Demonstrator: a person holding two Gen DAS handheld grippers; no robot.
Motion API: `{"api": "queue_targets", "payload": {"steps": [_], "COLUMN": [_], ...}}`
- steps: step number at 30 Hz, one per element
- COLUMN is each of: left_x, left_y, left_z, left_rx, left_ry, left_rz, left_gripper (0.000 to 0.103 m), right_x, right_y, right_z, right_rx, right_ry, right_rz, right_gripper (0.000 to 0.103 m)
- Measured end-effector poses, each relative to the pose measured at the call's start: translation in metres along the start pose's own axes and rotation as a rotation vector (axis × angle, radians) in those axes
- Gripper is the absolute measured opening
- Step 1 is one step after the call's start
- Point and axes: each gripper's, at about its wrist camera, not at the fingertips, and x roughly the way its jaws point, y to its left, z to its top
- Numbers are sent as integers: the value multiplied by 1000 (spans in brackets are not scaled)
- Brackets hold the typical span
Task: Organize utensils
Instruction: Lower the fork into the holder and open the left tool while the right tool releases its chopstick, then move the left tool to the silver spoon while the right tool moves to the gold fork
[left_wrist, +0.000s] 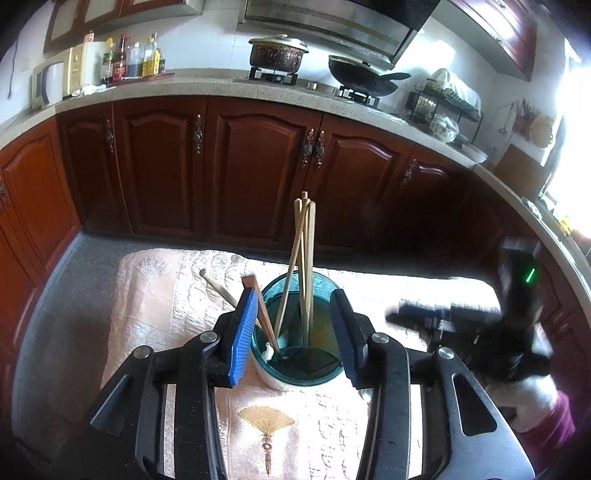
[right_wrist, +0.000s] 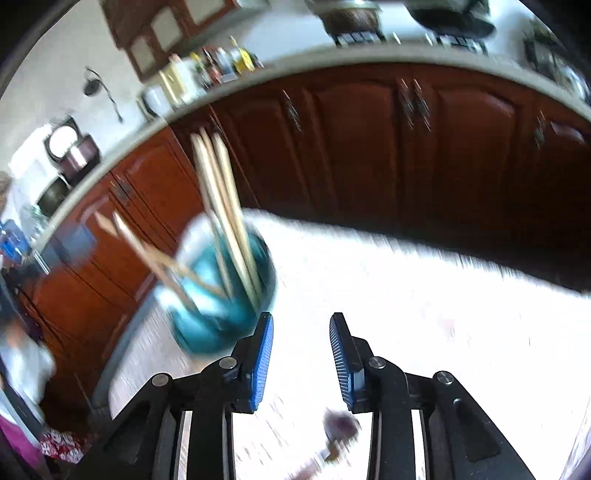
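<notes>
Teal holder (left_wrist: 297, 332) stands on the bench (left_wrist: 147, 295), chopsticks (left_wrist: 304, 266) upright inside, a few more leaning out its left rim. Left tool (left_wrist: 293, 332) wide, pads either side of holder, contact unclear, likely steadying it. Right tool (right_wrist: 301, 360) wide and empty, right of holder, view blurred. Dark utensil (right_wrist: 341, 424) lies nearer than holder, probably next pickup: needs lowering and closing.

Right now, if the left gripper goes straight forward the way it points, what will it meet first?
The left gripper would first meet the round teal plastic utensil holder, which already sits between its open blue pads. Whether the pads touch it is unclear. Wooden chopsticks stand inside.
</notes>
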Motion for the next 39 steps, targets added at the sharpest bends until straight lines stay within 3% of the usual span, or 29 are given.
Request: {"api": "queue_targets", "payload": {"steps": [6,11,15,20,25,29,32,38,39], "left_x": [-16,-17,-15,0,4,14,26,33,34], "left_y": [-8,-17,-16,-19,-23,-20,-17,-25,-27], "left_z": [-12,-29,-41,-55,-70,-84,-92,-104,-104], "left_rx": [21,38,31,23,42,28,-2,13,16], "left_ry": [-25,12,42,98,124,163,206,242,246], "left_rz": [-6,-21,-19,-25,-39,-37,-41,-41,-40], "left_gripper": [41,41,41,41,41,41,41,41,41], "right_x": [34,58,69,86,56,45,54,84,86], "right_y": [-42,-51,-49,-20,-24,-24,-18,-13,-13], "right_z": [-68,-84,-80,-66,-65,-74,-91,-101,-101], "right_rx": [114,105,148,138,178,149,147,258,264], "right_ry": [131,184,196,218,142,160,186,203,200], "right_rz": [-49,-128,-61,68,94,85,119,195,198], "right_gripper": [29,24,15,14,15,16,16,17,11]}}
